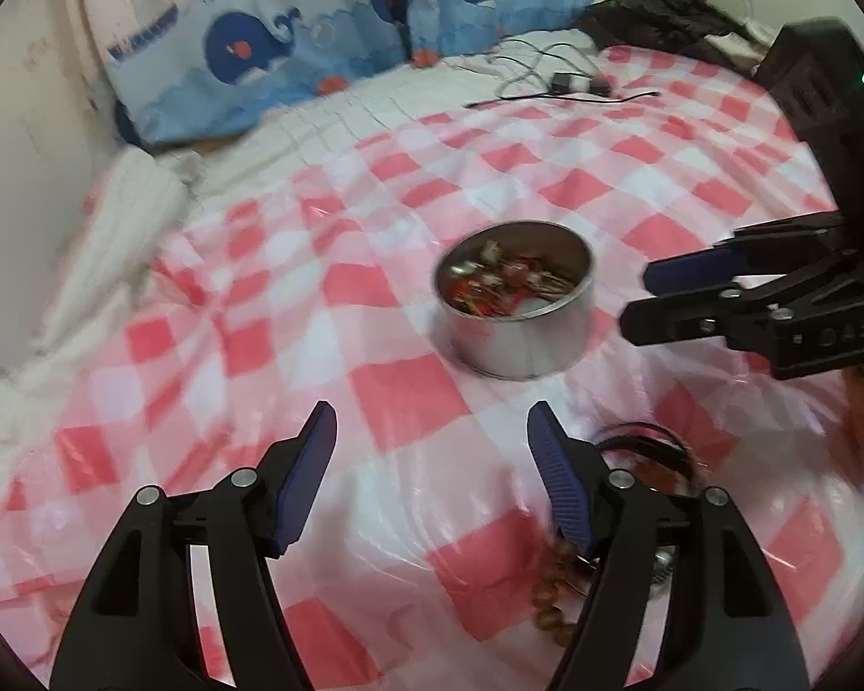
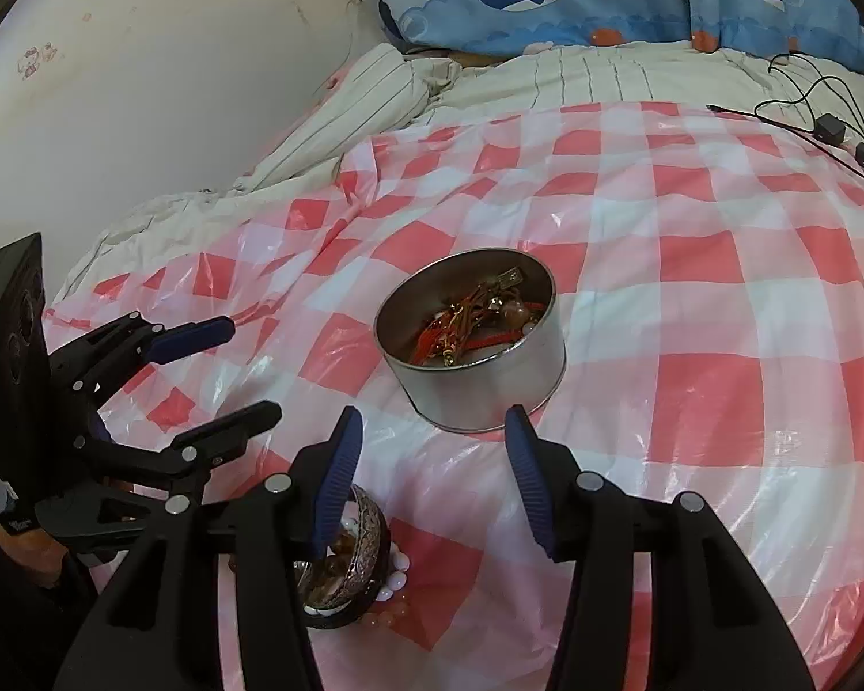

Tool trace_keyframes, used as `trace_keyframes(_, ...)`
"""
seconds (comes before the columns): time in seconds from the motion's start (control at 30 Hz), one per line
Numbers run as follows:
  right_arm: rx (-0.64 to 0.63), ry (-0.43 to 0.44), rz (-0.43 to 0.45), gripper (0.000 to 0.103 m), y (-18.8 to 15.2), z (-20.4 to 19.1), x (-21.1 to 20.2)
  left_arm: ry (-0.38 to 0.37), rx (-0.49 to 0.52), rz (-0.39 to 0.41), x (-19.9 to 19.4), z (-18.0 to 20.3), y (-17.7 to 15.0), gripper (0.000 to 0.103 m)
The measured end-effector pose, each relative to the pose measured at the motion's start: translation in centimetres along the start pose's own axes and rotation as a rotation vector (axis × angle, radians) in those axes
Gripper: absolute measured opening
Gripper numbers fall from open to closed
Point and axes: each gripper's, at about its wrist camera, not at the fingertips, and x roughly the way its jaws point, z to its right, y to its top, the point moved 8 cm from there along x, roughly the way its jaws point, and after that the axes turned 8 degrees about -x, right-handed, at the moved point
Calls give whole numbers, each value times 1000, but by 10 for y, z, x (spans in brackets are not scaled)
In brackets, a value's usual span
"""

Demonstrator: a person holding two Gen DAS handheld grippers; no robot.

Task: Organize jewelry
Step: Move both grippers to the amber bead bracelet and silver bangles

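A tin (image 2: 478, 340) of jewelry is seen mid-sheet (image 2: 720, 299), bangles (image 2: 363, 553) are piled nearer the sheet's front edge, and both the left gripper (image 1: 432, 466) and right gripper (image 2: 432, 472) are held apart, empty.

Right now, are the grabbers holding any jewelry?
No. The left gripper and right gripper are both open with nothing between the jaws; the bangles lie on the sheet.

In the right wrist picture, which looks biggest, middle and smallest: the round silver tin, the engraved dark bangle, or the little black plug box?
1. Round silver tin, clearly largest.
2. Engraved dark bangle, helped by sitting close to the camera.
3. Little black plug box, smallest, though it lies far back, so this is unsure.
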Motion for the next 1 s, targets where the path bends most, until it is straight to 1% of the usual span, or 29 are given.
trace_keyframes(0.07, -10, -14, -8, 51, 0, 1, -1, -100, -27, -50, 1, -6, -7, 66)
trace_keyframes(0.13, -11, -27, -20, 52, -2, 5, -2, -166, -38, -98, 3, -14, -17, 66)
trace_keyframes(0.2, 1, -35, -22, 55, -2, 10, -3, -204, -37, -120, 4, -19, -26, 66)
trace_keyframes(0.3, 9, -36, -32, 55, -4, 14, -4, -256, -41, -124, 3, -19, -30, 66)
trace_keyframes(0.4, -3, -8, -61, 55, -7, 10, -2, -313, -1, -136, 5, -1, -34, 66)
trace_keyframes(0.47, -13, 13, -73, 55, -9, 6, 0, -343, 52, -152, 6, 14, -39, 66)
trace_keyframes(0.53, -24, 37, -83, 55, -11, 0, 1, -362, 81, -161, 6, 24, -42, 66)
trace_keyframes(0.6, -29, 71, -90, 55, -13, -6, 3, -375, 97, -178, 8, 30, -46, 66)
trace_keyframes(0.67, -38, 127, -100, 55, -15, -17, 6, -386, 114, -198, 8, 34, -51, 66)
trace_keyframes(0.73, -64, 156, -117, 55, -18, -29, 9, -392, 125, -215, 8, 37, -55, 66)
trace_keyframes(0.83, -98, 164, -151, 55, -25, -38, 16, -407, 125, -240, 7, 38, -59, 65)
trace_keyframes(0.87, -108, 158, -166, 49, -28, -40, 19, -405, 135, -262, 9, 40, -64, 65)
trace_keyframes(0.9, -117, 151, -183, 39, -32, -41, 23, -401, 145, -279, 11, 41, -67, 64)
trace_keyframes(0.93, -124, 143, -189, 32, -34, -41, 24, -400, 153, -290, 12, 42, -70, 63)
trace_keyframes(0.97, -129, 135, -197, 19, -36, -41, 26, -405, 157, -295, 11, 43, -71, 55)
trace_keyframes(1.0, -136, 122, -197, 14, -36, -40, 27, -425, 160, -295, 7, 44, -70, 51)
